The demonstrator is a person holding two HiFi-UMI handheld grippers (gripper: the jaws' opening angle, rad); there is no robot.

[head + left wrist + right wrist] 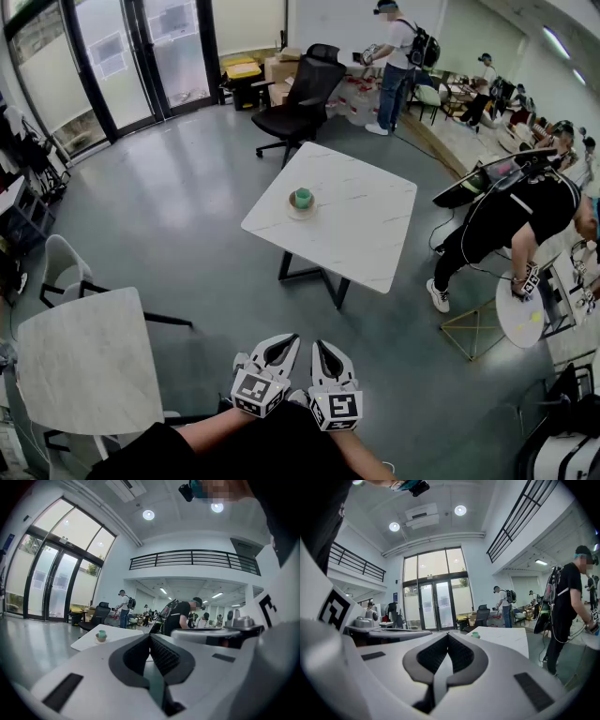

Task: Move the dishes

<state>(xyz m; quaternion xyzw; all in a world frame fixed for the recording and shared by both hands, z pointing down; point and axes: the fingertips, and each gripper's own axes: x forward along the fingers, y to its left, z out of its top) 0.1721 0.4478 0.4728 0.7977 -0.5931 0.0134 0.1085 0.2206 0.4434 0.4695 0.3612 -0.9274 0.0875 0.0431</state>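
Dishes: one green cup (302,197) standing upright on a small tan saucer (301,210), placed near the left-hand edge of a white square marble-patterned table (366,230) at mid-room; nothing else shows on that tabletop. The same cup is seen small and distant in the left gripper view (101,634) and in the right gripper view (475,634). Left gripper (281,345): held low, close to the person's body, well apart from the table; jaws brought together at the tips, nothing between them. Right gripper (325,354): just beside the left one, at about the same height; jaws likewise closed tip to tip and empty. Surroundings: black office chair (300,94) beyond the table's far corner; second white tabletop (84,375) at lower left with a pale chair (61,267) beside it; tall glass doors (112,56) along the far left wall; grey floor (187,216). One person in black (511,220) bends over a small round table (520,319) at right; another with a backpack (398,61) stands at the far side.
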